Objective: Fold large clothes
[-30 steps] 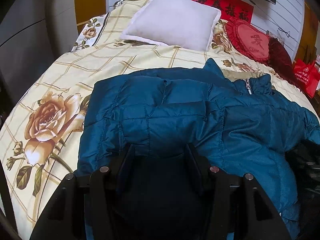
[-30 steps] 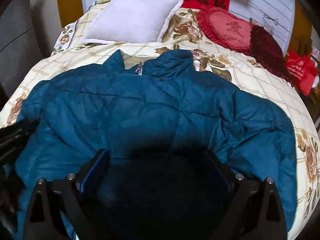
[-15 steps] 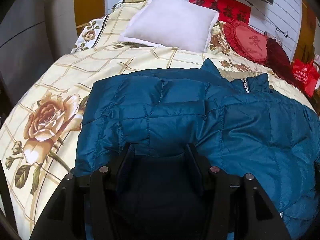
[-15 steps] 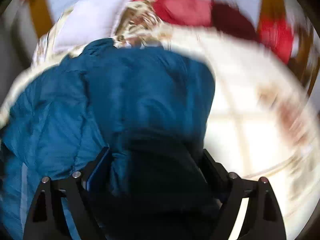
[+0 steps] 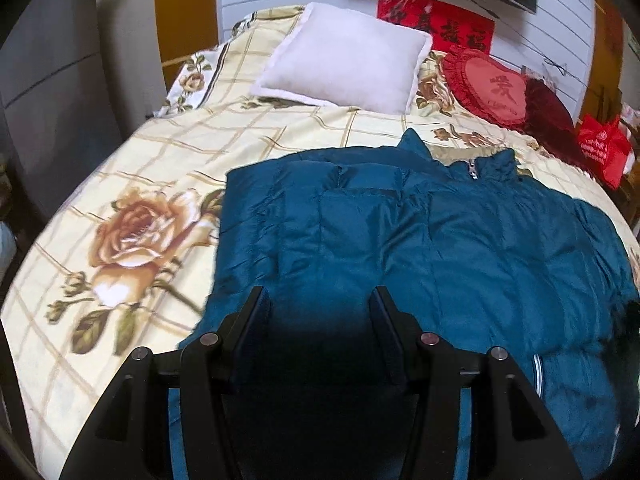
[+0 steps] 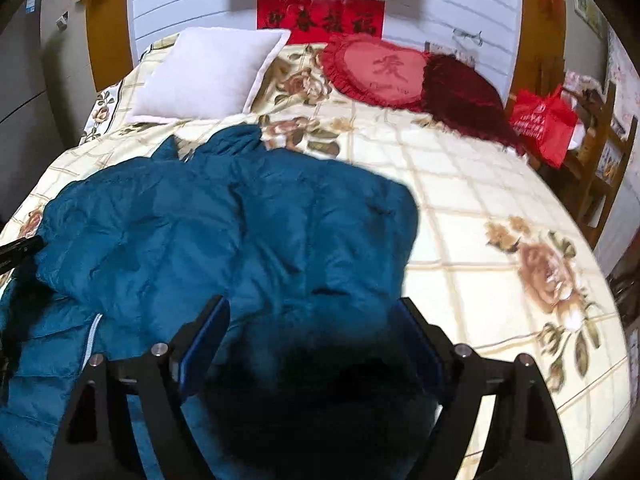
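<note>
The jacket's [image 5: 460,248] hem is lost in dark shadow between each gripper's spread fingers; left gripper [image 5: 318,300] wide, right gripper [image 6: 312,308] just narrowing, neither visibly pinching.

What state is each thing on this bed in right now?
Teal quilted puffer jacket: spread on the bed, sides folded inward, collar zipper open.
Left tongs: wide apart over jacket fabric.
Right tongs: wide apart, just been closing, jacket fabric between them.
White square pillow: lying flat by the headboard.
Red heart-shaped cushion: leaning against the dark red cushion.
</note>
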`<state>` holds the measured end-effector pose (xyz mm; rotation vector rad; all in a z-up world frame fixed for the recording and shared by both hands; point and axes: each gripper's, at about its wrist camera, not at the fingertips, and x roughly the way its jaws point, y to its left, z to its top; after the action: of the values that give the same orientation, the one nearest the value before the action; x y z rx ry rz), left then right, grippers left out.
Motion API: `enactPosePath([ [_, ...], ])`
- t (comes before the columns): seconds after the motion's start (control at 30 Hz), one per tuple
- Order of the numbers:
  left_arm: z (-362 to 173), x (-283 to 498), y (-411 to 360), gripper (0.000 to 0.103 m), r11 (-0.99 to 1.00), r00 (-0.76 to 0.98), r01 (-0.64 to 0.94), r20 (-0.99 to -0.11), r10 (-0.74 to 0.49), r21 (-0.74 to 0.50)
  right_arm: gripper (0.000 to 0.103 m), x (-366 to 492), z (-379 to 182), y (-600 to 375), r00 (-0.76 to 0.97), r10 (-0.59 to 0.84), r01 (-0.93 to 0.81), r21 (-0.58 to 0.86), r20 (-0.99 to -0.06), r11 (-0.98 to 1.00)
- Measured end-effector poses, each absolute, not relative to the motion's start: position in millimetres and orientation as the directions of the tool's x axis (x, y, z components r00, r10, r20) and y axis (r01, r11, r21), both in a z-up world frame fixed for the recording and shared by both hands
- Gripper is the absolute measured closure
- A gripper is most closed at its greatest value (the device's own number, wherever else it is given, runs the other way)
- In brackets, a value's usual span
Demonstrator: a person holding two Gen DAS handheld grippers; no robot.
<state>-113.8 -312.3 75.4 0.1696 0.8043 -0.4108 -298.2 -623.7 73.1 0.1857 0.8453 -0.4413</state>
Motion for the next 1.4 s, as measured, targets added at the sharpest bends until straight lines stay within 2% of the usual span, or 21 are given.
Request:
enactPosePath([
  [0.1,83.3,-126.6,-302.0,0.034,0.901,0.624,0.433,-0.724,-0.293,0.008,0.016,-287.4,44.2,-628.4,0.5,-0.285,0.449,-0.037,-0.818,0.893],
  [0.23,95.7,-147.9,-283.6,0.034,0.898,0.636,0.441,-0.71,-0.303,0.012,0.016,-292.2,48.7,-621.2,0.479,-0.314,0.46,-0.069,-0.82,0.885],
  [0.4,104.1,-173.8,-259.0,0.034,0.899,0.632,0.439,-0.711,-0.309,0.0,0.016,-332.5,89.8,-589.4,0.575,-0.262,0.418,0.003,-0.775,0.908],
  [0.63,109.7,-217.6,-224.7,0.034,0.898,0.648,0.44,-0.697,-0.307,0.013,0.016,-400.8,113.0,-543.5,0.63,-0.202,0.36,0.051,-0.75,0.932],
  [1.0,102.9,-280.5,-185.5,0.034,0.895,0.647,0.445,-0.701,-0.301,0.027,0.016,-475.8,102.3,-504.2,0.62,-0.155,0.334,0.08,-0.769,0.939],
  [1.4,88.0,-313.5,-158.6,0.034,0.897,0.627,0.441,-0.727,-0.28,0.035,0.016,-515.1,84.6,-488.1,0.569,-0.156,0.346,0.063,-0.808,0.936],
])
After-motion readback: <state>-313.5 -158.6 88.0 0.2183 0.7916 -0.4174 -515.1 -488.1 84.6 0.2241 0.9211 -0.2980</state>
